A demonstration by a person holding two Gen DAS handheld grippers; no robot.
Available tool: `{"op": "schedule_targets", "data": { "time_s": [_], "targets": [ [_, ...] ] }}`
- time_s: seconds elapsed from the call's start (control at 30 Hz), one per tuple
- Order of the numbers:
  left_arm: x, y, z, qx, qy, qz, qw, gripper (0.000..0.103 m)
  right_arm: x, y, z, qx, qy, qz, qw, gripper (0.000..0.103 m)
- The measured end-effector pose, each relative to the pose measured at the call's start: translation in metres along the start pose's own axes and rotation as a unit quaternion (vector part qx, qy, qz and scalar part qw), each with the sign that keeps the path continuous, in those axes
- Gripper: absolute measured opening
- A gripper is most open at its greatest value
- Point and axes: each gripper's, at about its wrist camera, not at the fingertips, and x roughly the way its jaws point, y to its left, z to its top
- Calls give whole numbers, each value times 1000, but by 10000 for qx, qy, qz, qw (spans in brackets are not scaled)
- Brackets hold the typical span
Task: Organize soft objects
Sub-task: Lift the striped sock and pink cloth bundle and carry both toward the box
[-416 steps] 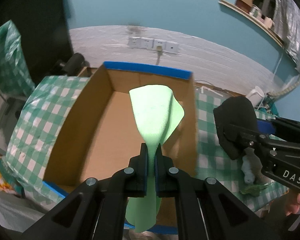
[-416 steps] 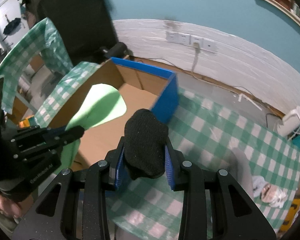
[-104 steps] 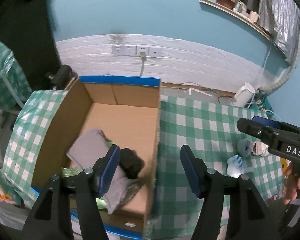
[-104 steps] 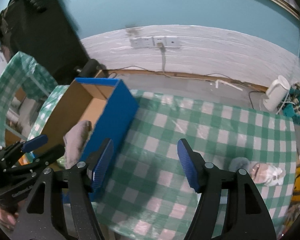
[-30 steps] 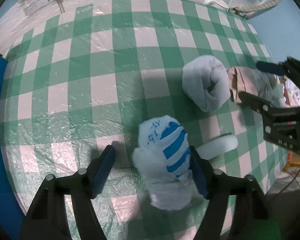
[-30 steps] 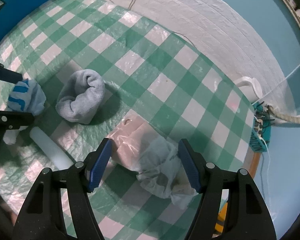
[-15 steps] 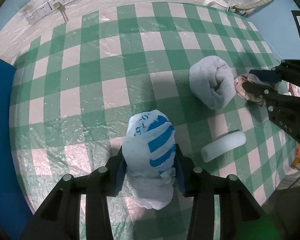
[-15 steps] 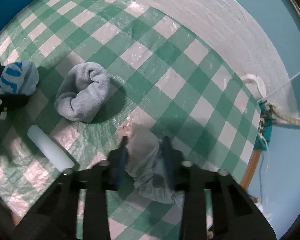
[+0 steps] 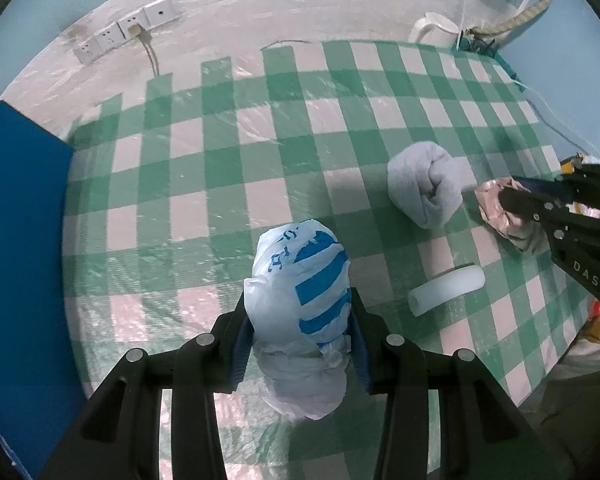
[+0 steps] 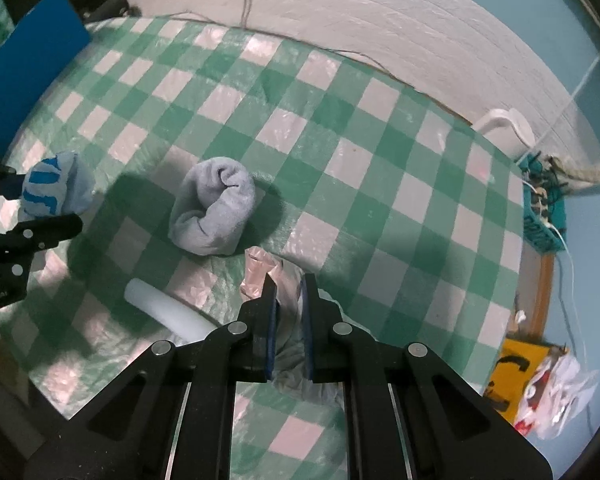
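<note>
Fingers of your left gripper (image 9: 298, 334) are clamping the blue-striped plastic bag (image 9: 300, 280); your right gripper (image 10: 288, 320) is pinching the crumpled pinkish bag (image 10: 260, 268) shut. Grey rolled towel (image 10: 214, 212) and white foam tube (image 10: 168, 314) are lying nearby on the checked tablecloth (image 10: 340, 160).

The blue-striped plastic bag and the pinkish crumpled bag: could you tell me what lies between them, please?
In both wrist views, a rolled grey towel and a white foam tube lie between them.
</note>
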Motion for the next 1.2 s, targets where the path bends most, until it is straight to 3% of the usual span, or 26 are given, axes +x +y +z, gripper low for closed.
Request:
{"op": "schedule_targets", "data": {
  "time_s": [0.57,1.2],
  "targets": [
    [-54,41,-13,-263,-575,282,9976,43,-54,14,6,599,-613,459,9953,8],
    [-107,91,-37,-507,-1047,694,9908,43,-103,62,26,501,-1206,935,9870,8]
  ]
}}
